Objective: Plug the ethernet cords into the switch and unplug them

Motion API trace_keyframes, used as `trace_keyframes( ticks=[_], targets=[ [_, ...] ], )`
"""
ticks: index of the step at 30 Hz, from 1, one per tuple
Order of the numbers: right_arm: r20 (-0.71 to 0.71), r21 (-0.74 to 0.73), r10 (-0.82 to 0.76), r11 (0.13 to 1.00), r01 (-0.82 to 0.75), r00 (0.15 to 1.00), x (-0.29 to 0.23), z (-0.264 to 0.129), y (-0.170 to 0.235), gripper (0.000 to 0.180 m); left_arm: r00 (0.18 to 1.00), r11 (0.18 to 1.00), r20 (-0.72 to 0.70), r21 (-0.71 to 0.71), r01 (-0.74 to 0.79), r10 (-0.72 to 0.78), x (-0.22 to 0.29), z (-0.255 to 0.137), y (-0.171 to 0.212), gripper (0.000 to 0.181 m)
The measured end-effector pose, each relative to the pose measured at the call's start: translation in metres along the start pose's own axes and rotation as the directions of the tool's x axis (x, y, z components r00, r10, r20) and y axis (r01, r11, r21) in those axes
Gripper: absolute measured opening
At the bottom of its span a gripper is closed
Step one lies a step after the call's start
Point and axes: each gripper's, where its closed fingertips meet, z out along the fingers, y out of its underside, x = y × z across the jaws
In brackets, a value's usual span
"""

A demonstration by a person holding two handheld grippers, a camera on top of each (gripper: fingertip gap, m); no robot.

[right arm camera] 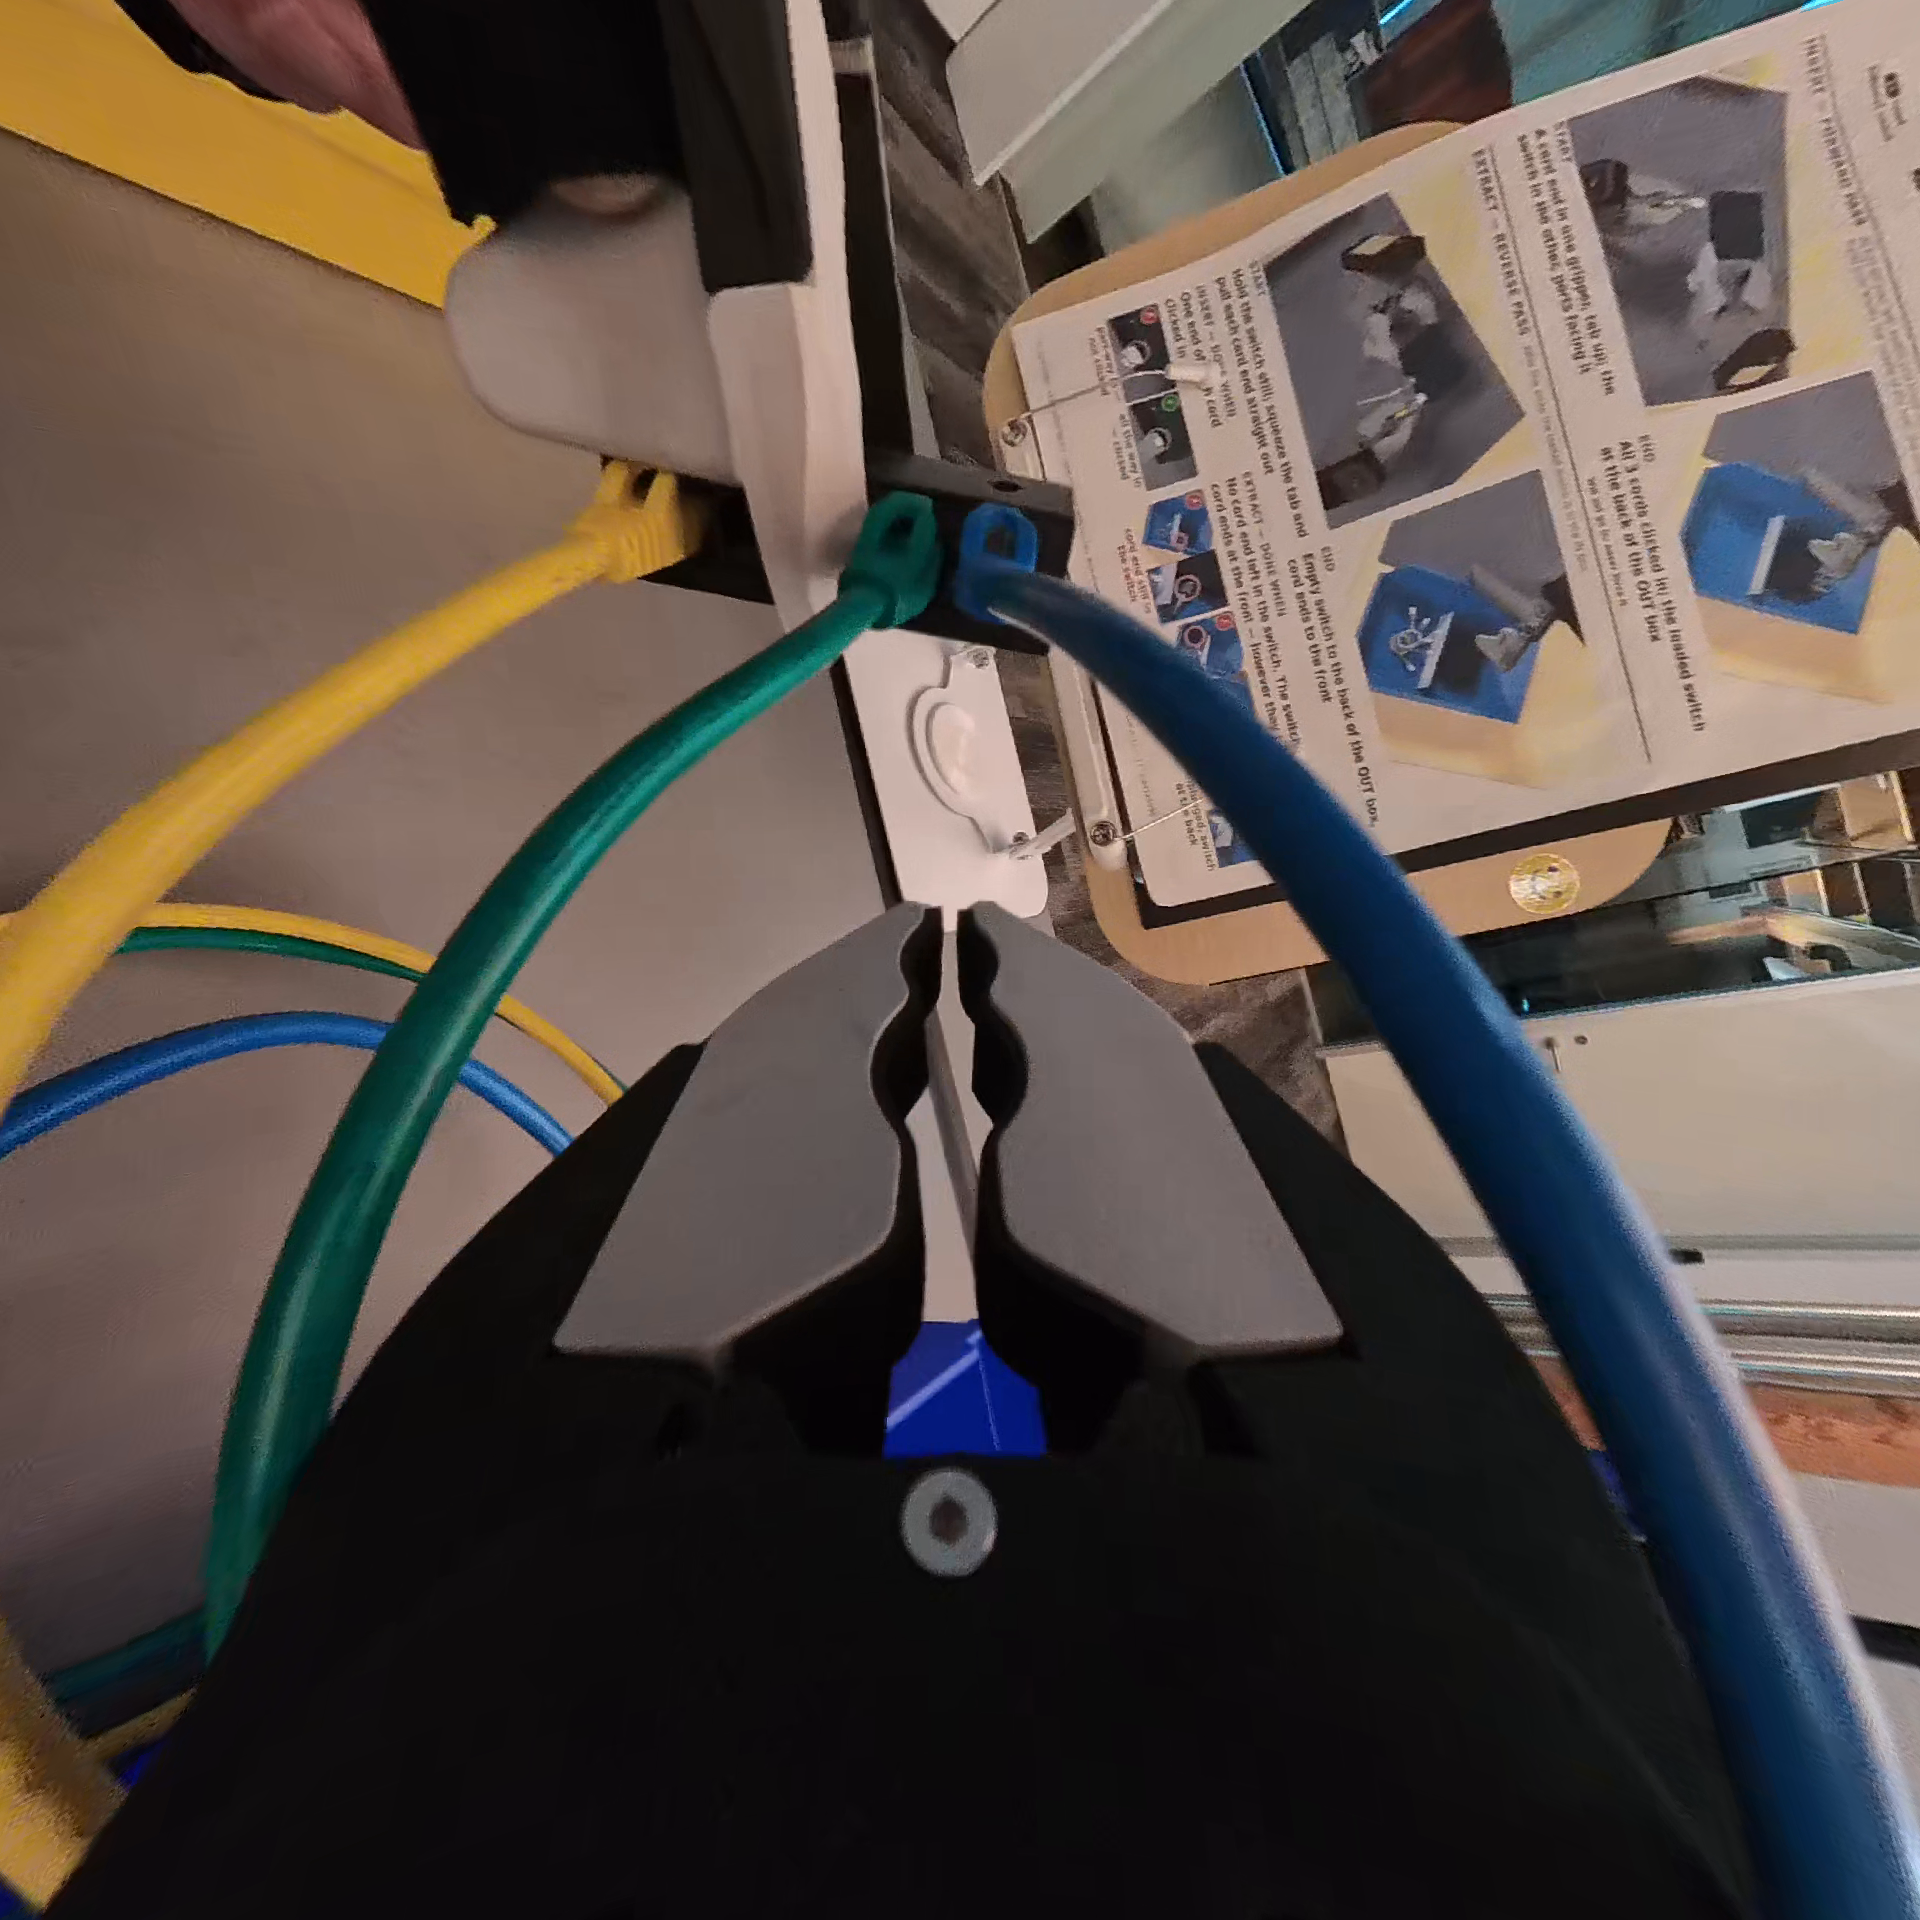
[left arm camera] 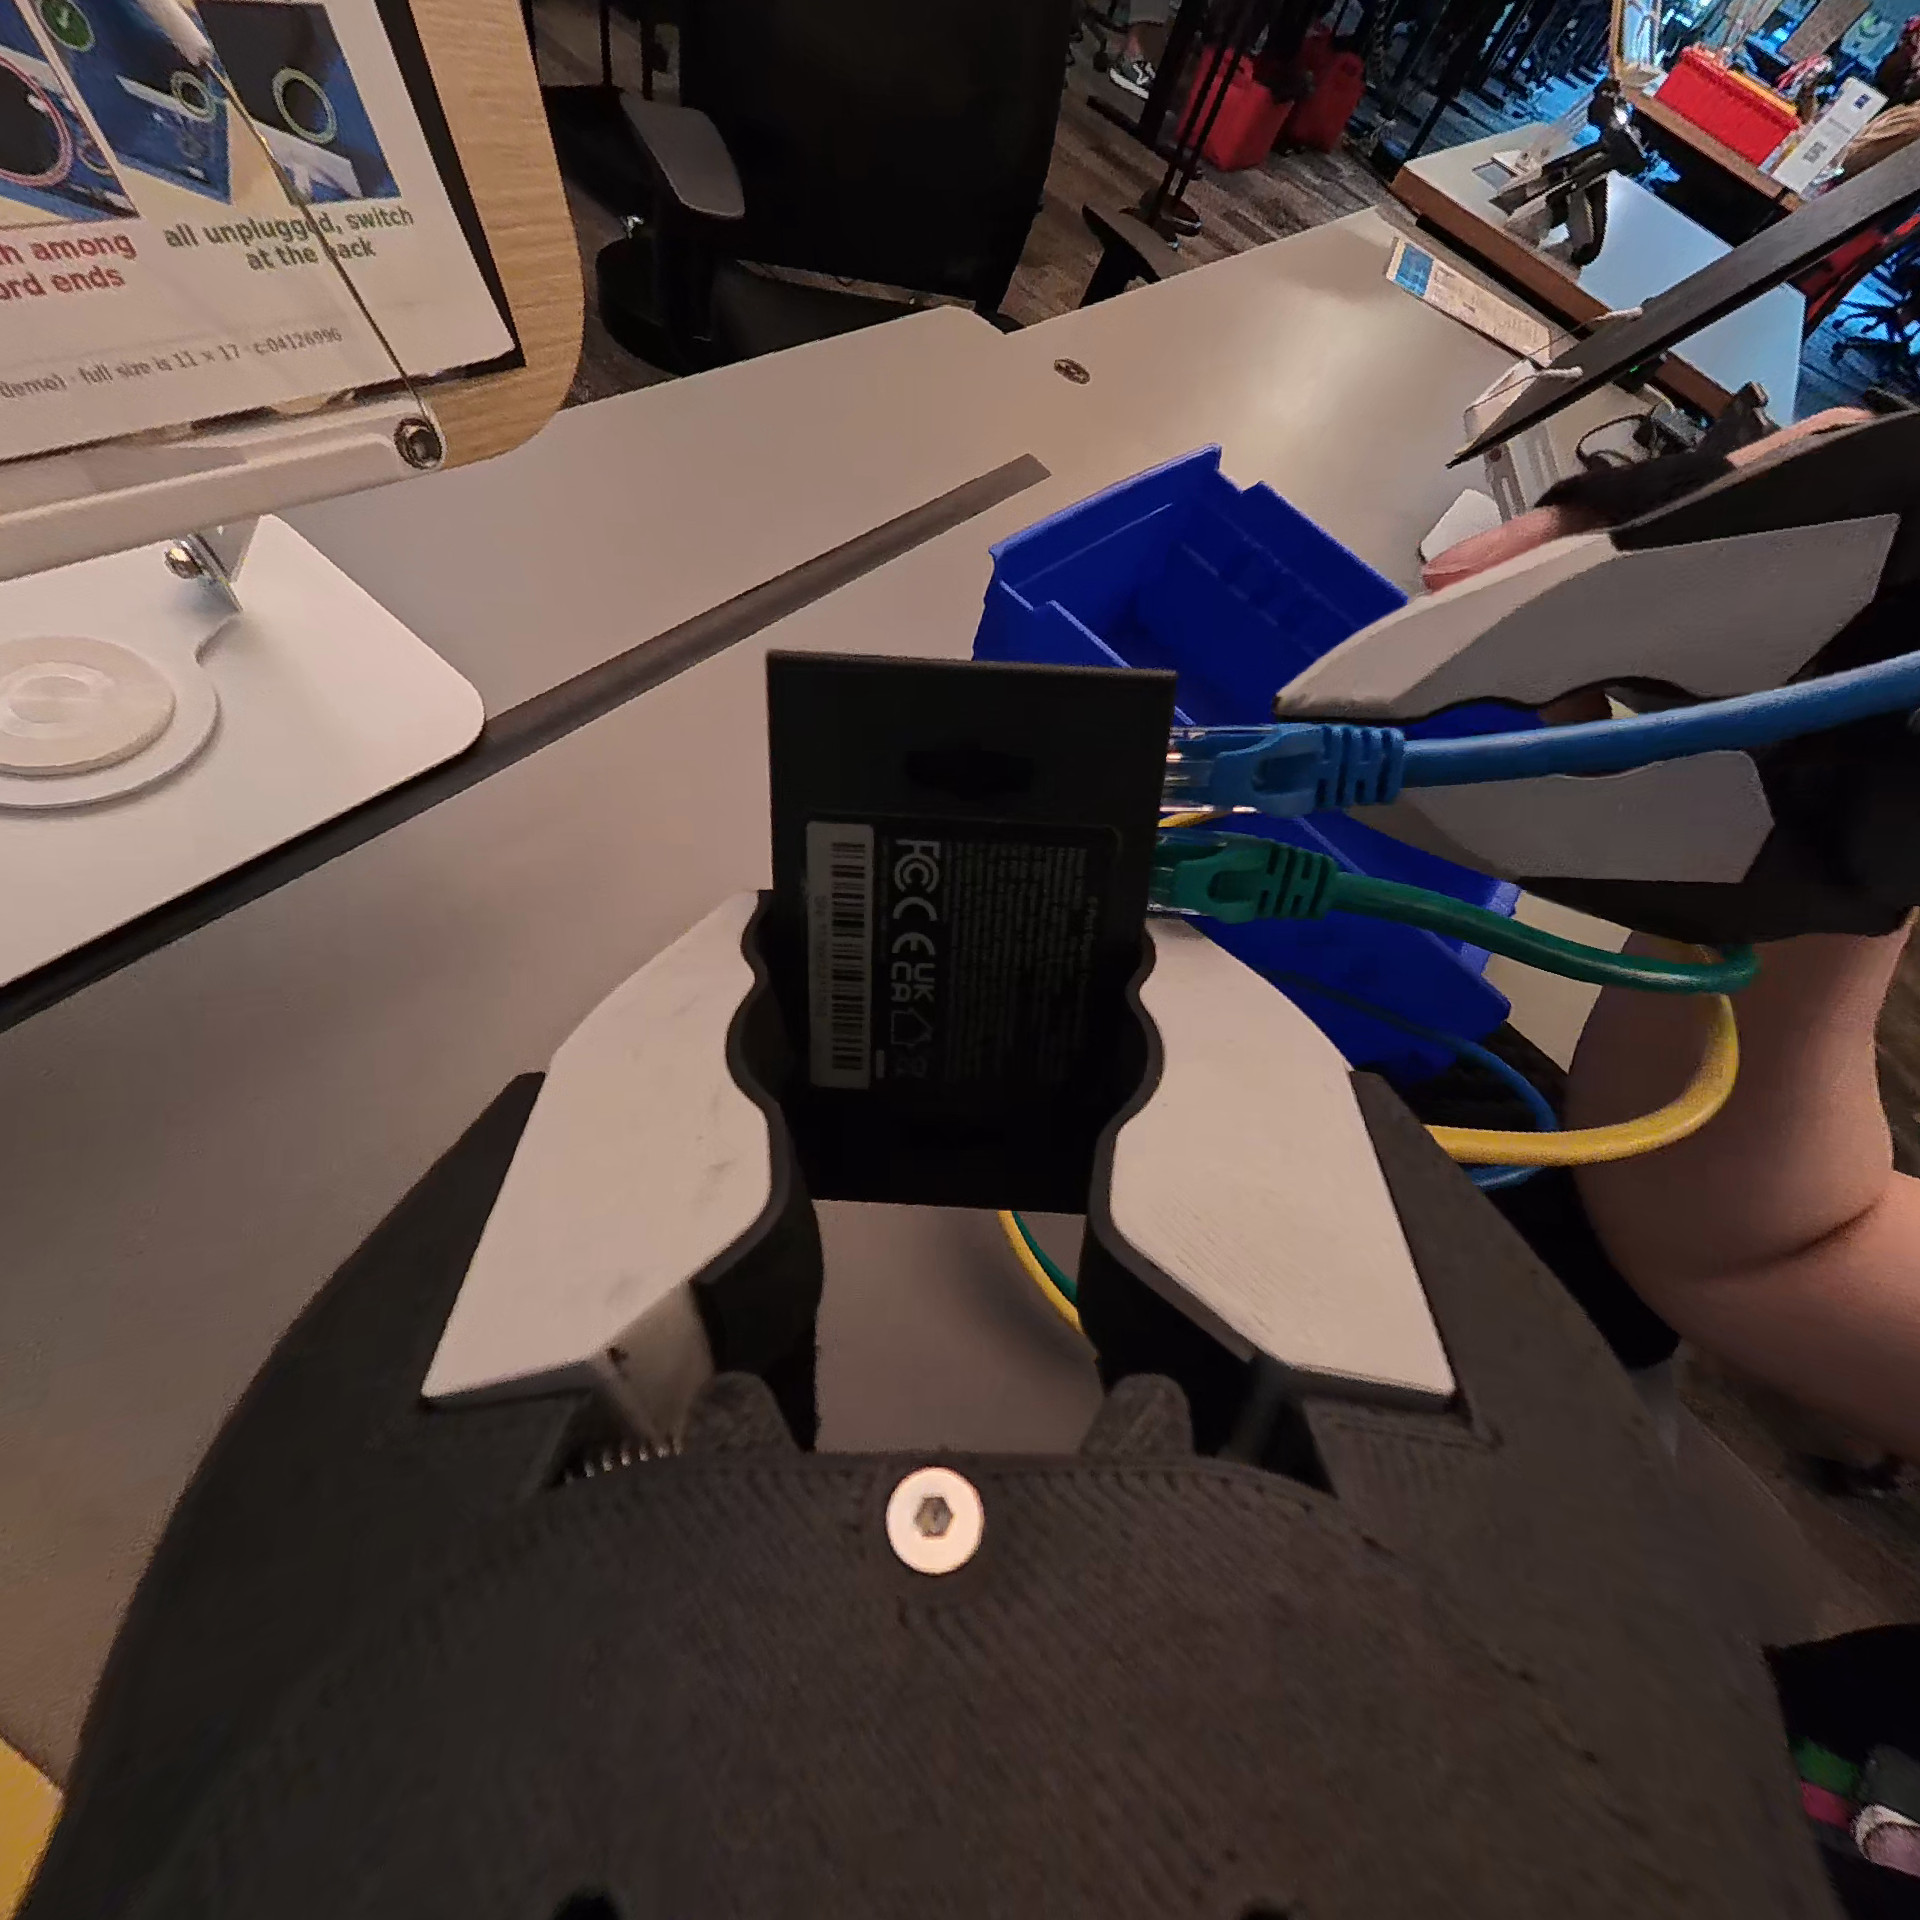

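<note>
My left gripper (left arm camera: 951,935) is shut on the black switch (left arm camera: 966,935) and holds it upright above the table, label side toward the camera. A blue cord (left arm camera: 1288,774) and a green cord (left arm camera: 1236,883) are plugged into its right side. In the right wrist view the blue plug (right arm camera: 992,551), the green plug (right arm camera: 894,551) and a yellow plug (right arm camera: 634,530) all sit in the switch (right arm camera: 1008,494). My right gripper (right arm camera: 945,920) is shut with a thin gap and holds nothing, a little back from the ports. The blue cord runs along its right side. Its fingers (left arm camera: 1579,613) show beside the blue cord.
A blue bin (left arm camera: 1226,582) stands just behind the switch. An instruction sheet on a wooden board (left arm camera: 208,208) with a white base (left arm camera: 208,675) stands at the left. Loose cord loops (right arm camera: 312,1029) lie on the grey table (left arm camera: 520,1039). A person's arm (left arm camera: 1714,1195) is at the right.
</note>
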Motion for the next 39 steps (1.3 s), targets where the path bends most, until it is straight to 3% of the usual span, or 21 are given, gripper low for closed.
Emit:
trace_keyframes(
  ticks=[7,17,27,32,39],
  targets=[
    [-0.044,0.085,-0.014,0.996,0.018,0.999,0.006,-0.008,-0.016,0.004,0.998,1.0,-0.064,-0.022,-0.012,0.01,0.011,0.003,0.003,0.06],
    [0.04,0.098,0.246,0.964,-0.249,0.969,0.01,-0.014,-0.023,0.004,0.993,0.998,-0.103,-0.005,-0.057,0.057,0.019,0.001,0.0,0.06],
    [0.127,0.166,0.522,0.827,-0.537,0.843,0.014,-0.016,-0.044,0.008,0.993,0.995,-0.068,-0.003,-0.096,0.095,0.016,-0.001,-0.001,0.06],
    [0.134,0.183,0.549,0.805,-0.565,0.825,0.015,-0.016,-0.047,0.007,0.992,0.993,-0.057,0.014,-0.114,0.115,0.015,-0.006,-0.005,0.06],
    [0.132,0.199,0.405,0.883,-0.424,0.905,0.007,-0.017,-0.053,0.01,0.991,0.991,-0.032,0.023,-0.129,0.13,0.006,-0.013,-0.007,0.06]
  ],
)
